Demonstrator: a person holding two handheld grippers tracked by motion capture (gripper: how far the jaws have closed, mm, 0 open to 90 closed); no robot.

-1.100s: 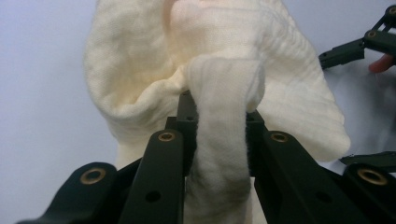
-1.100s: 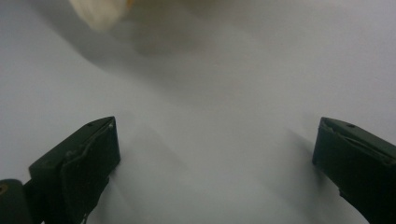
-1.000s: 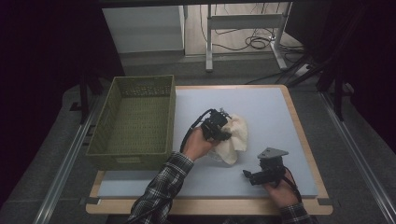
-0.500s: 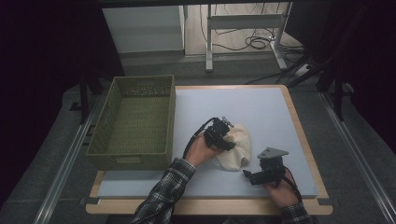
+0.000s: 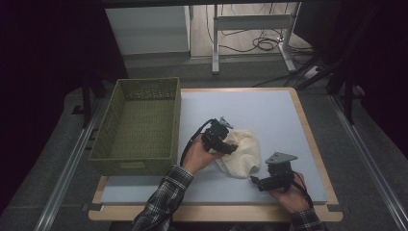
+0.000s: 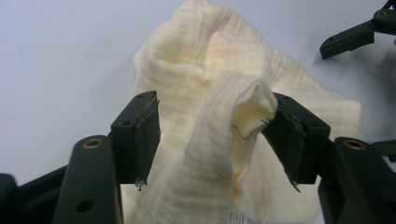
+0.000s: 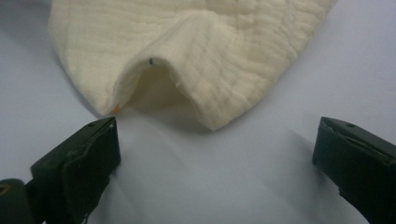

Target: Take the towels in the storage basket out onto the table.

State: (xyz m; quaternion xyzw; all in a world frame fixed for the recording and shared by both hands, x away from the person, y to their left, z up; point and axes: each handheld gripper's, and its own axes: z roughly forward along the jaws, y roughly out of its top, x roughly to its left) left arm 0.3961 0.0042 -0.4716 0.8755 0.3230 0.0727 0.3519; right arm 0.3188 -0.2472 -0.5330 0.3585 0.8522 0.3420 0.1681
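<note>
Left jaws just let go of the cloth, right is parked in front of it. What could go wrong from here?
1. The left gripper has just been opening, yet a raised fold of the cream cloth leans on one pad; pulling away may drag it.
2. The right gripper is open, short of the cloth's arched edge; a low approach might push it flat.
3. The green basket sits close beside the left forearm.

cream crinkled cloth (image 5: 243, 154), crumpled w/ raised fold, mid blue mat, right of basket.

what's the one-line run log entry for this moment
left tool: jaws just opened, cloth fold between, unpinched | right tool: open, empty, facing the cloth edge | basket: left of cloth
</note>
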